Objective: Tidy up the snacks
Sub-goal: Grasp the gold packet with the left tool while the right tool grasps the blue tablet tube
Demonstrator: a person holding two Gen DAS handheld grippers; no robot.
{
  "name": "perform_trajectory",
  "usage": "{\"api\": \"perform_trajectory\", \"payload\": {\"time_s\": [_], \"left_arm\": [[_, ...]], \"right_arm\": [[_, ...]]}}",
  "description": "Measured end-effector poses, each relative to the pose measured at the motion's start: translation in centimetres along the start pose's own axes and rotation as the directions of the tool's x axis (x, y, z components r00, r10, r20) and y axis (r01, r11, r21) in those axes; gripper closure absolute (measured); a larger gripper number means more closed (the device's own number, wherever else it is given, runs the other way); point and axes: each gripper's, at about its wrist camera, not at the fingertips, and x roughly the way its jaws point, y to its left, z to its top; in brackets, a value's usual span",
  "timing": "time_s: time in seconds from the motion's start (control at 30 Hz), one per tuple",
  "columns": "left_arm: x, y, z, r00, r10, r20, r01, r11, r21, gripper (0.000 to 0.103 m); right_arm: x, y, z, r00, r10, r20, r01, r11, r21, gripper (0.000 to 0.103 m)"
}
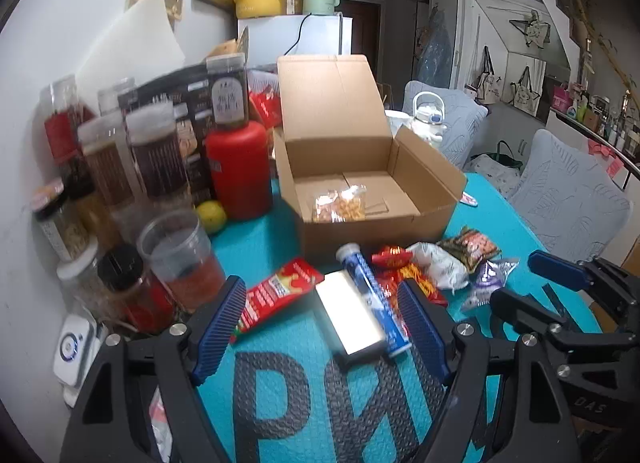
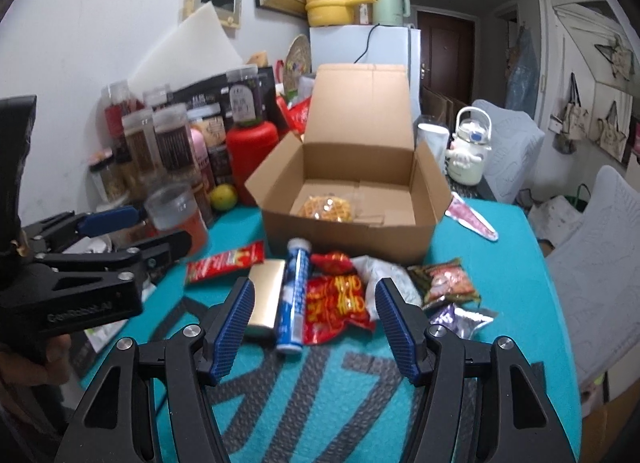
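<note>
Home: fridge [image 2: 364, 51], kettle [image 2: 390, 3], chairs [image 1: 568, 191].

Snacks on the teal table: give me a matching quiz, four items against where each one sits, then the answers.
Items:
1. clear bag of yellow snacks
2. blue tube
3. long red packet
4. purple foil packet

Places:
A. far right of the row
B. inside the cardboard box
C. far left of the row
D. between the gold pack and the red-yellow bag

Pairs: 1-B, 2-D, 3-C, 4-A

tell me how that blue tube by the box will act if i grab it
The blue tube looks rigid and round, lying on its side, so a push would probably roll it. Its glossy surface may slip between fingers. It likely feels light.
</note>
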Motion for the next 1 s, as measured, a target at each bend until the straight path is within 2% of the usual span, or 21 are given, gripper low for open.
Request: {"api": "perform_trajectory", "payload": {"time_s": [0.23,0.47,0.63,1.0], "left_arm": [[1.7,1.0,-2.2,0.998,-0.008,-0.057,0.007,1.0,-0.01,0.025],[3.9,2.5,-3.6,0.994,0.009,-0.112,-0.015,0.999,-0.052,0.025],[5.5,3.3,-4.2,0.989,-0.002,-0.147,-0.013,0.995,-0.097,0.025],[8.5,4.7,-3.8,0.976,-0.013,-0.217,-0.015,0.992,-0.126,0.025]], "right_arm": [[2.5,0.3,-1.9,0.998,0.045,-0.047,-0.045,0.999,0.015,0.04],[6.4,0.7,-3.1,0.988,0.093,-0.124,-0.091,0.996,0.017,0.047],[9.4,0.3,-3.1,0.98,0.088,-0.179,-0.086,0.996,0.02,0.054],[14.5,-0.1,-2.2,0.953,0.104,-0.284,-0.101,0.995,0.028,0.061]]}}
